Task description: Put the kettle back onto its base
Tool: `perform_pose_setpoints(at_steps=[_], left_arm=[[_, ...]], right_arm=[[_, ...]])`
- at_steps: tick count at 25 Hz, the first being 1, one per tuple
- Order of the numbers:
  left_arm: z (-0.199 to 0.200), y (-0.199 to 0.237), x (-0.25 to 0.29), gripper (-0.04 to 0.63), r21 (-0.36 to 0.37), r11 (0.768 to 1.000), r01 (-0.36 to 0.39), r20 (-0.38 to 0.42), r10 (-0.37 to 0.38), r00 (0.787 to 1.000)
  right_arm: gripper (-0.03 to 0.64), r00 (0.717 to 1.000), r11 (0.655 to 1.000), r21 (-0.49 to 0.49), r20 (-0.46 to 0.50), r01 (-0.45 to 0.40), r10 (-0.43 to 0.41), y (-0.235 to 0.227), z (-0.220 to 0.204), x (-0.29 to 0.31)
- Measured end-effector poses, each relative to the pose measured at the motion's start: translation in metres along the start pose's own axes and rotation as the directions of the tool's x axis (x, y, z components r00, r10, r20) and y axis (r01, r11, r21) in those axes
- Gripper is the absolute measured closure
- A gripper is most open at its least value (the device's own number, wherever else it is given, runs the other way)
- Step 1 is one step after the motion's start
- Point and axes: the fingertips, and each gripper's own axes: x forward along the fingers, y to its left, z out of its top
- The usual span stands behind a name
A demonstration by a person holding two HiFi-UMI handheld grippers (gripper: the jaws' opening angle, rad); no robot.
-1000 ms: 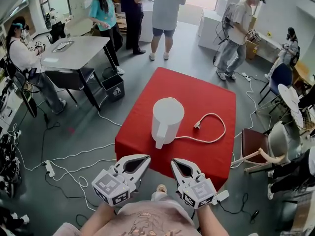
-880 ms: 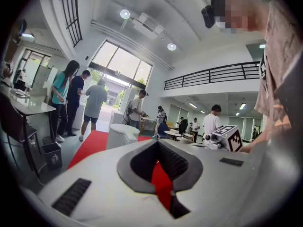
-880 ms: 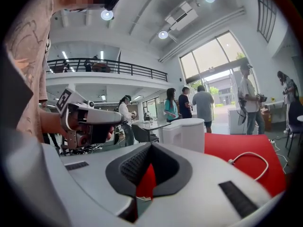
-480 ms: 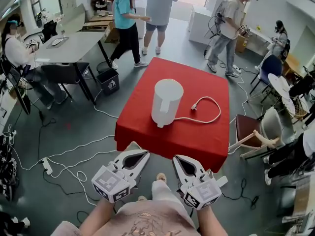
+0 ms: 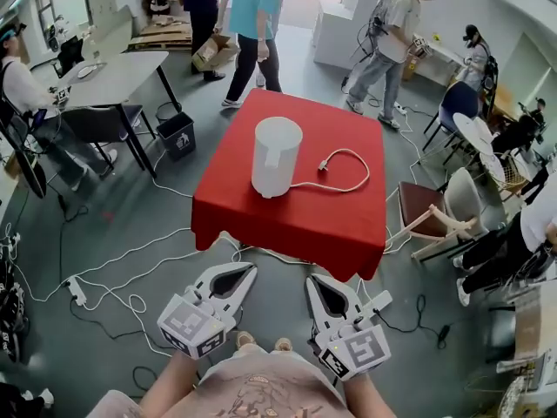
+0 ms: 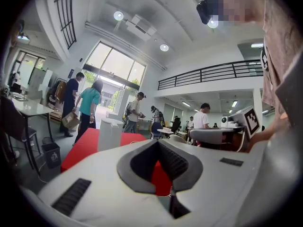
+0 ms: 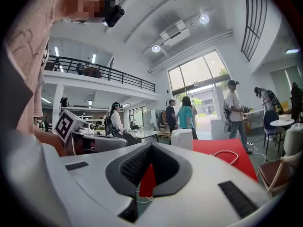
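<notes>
A white kettle [image 5: 276, 157] stands upright on the left half of the red-covered table [image 5: 331, 220]. A white cord [image 5: 350, 169] runs from under it and loops to the right, its plug lying loose on the cloth. I cannot make out a separate base. My left gripper [image 5: 248, 270] and right gripper [image 5: 312, 282] are side by side close to my body, well short of the table's near edge. Both are shut with nothing between the jaws. The left gripper [image 6: 158, 143] sees the kettle [image 6: 110, 135] far ahead. The right gripper [image 7: 150, 145] also sees the kettle [image 7: 182, 139] at a distance.
White cables [image 5: 113, 273] trail over the floor between me and the table. A chair [image 5: 435, 220] stands at the table's right, a black bin [image 5: 177, 135] and a grey table [image 5: 109, 81] at the left. Several people [image 5: 252, 24] stand beyond the table.
The table and kettle have drawn away and sit higher and smaller in the head view. Both grippers stay shut and empty. The people at the back have shifted about.
</notes>
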Motion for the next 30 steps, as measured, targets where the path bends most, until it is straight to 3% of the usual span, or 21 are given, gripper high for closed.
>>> perform_pose_setpoints(at_steps=[4, 8, 14, 30], left_arm=[[-0.006, -0.018, -0.005, 0.612, 0.011, 1.000, -0.013, -0.005, 0.013, 1.000], [-0.009, -0.040, -0.007, 0.612, 0.006, 1.000, -0.012, -0.010, 0.013, 1.000], [-0.005, -0.069, -0.009, 0.612, 0.016, 1.000, -0.009, 0.004, 0.009, 1.000], [0.003, -0.069, -0.002, 0.612, 0.040, 0.999, -0.016, -0.013, 0.016, 1.000]], right_arm=[[0.612, 1.000, 0.999, -0.040, 0.013, 0.020, -0.019, 0.002, 0.000, -0.022], [0.612, 1.000, 1.000, -0.017, 0.014, 0.015, -0.015, 0.001, -0.001, -0.044], [0.612, 0.999, 0.999, -0.009, 0.015, -0.039, 0.039, 0.004, -0.003, -0.067], [0.612, 0.994, 0.994, 0.009, 0.037, -0.107, 0.106, 0.002, 0.002, -0.047]])
